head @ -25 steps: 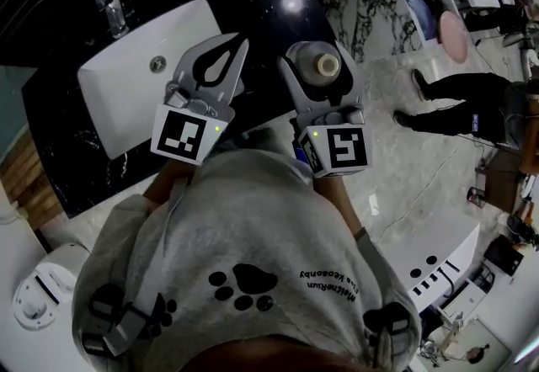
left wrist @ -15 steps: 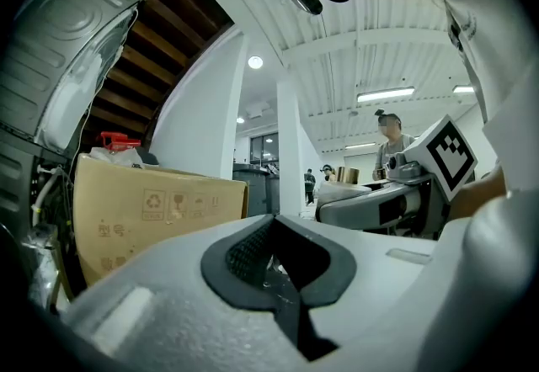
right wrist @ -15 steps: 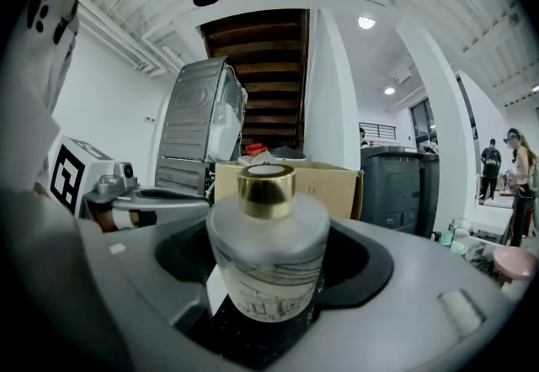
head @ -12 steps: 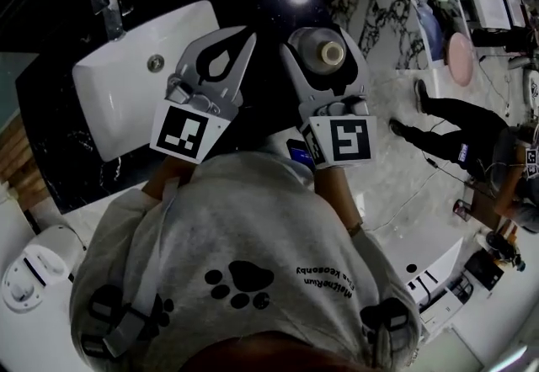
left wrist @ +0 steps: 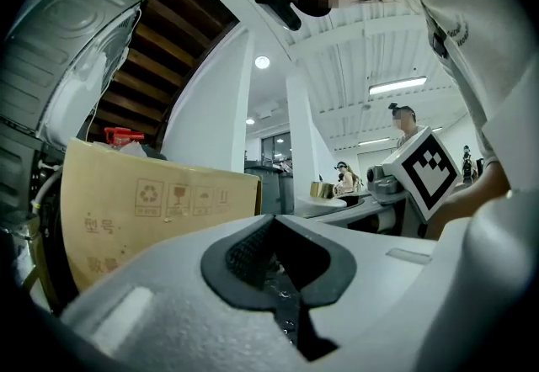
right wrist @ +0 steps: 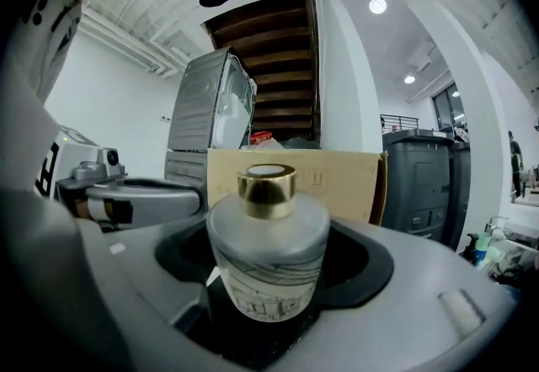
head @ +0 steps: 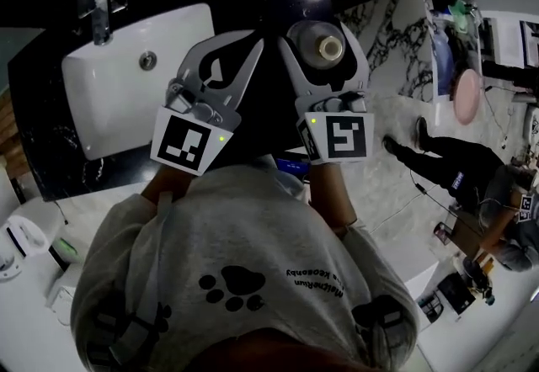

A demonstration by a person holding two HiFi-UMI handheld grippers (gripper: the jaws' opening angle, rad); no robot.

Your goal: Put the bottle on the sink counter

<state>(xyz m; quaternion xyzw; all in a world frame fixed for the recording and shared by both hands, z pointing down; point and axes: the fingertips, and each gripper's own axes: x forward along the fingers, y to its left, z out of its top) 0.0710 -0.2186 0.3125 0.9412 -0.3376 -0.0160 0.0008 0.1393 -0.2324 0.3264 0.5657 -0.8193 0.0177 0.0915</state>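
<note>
We find the head view dim and murky: the black counter (head: pixel 42 135) sinks into shadow, while the white sink (head: pixel 118 101) shows pale. Both gripper views are brighter, lit from above by ceiling lamps (right wrist: pixel 378 5). They bow strongly at the edges, with dark corners and a soft foreground.

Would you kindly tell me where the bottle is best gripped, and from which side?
Grip the bottle round its wide body, below the narrow gold cap, coming level from the side: it stands upright, and the right gripper clasps it so.
</note>
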